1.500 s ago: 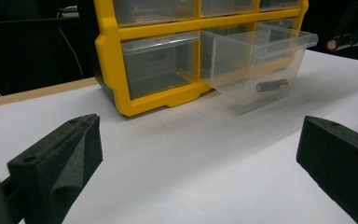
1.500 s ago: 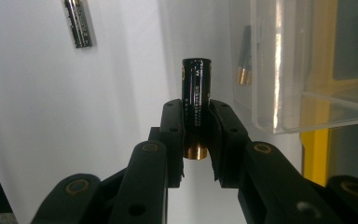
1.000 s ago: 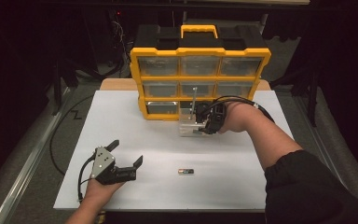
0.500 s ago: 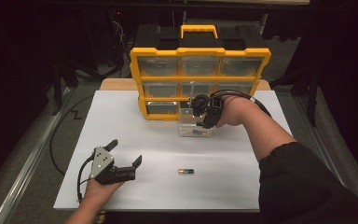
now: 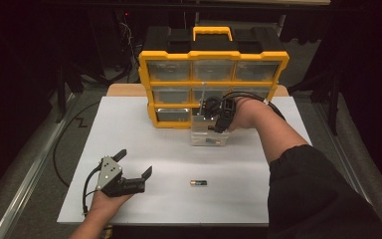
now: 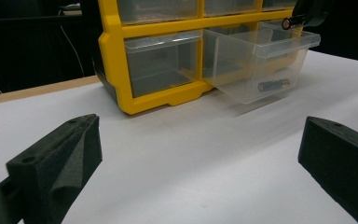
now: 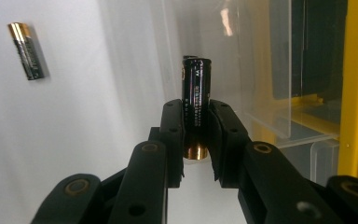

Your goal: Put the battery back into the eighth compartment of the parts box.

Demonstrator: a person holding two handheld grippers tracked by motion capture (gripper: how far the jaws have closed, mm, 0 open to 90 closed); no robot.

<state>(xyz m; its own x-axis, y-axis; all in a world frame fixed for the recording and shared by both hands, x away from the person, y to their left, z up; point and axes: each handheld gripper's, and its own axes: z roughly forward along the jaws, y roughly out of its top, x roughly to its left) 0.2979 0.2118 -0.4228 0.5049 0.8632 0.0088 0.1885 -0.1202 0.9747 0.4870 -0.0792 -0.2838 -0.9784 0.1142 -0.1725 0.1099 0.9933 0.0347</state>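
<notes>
Dropping the battery into the drawer: mind the rim.
Your left gripper (image 5: 135, 173) rests on the tabletop (image 5: 144, 134), jaws released and empty; your right gripper (image 7: 196, 140) clenches the battery (image 7: 196, 100) over the drawer (image 5: 208, 135). Releasing off-centre could bounce it off the wall, out beside the spare battery (image 5: 198, 182).

right gripper (image 5: 214, 115) over clear drawer (image 5: 209, 137) | left gripper (image 5: 129, 167) jaws apart | battery (image 5: 198, 183) on table (image 5: 129, 124)
</notes>
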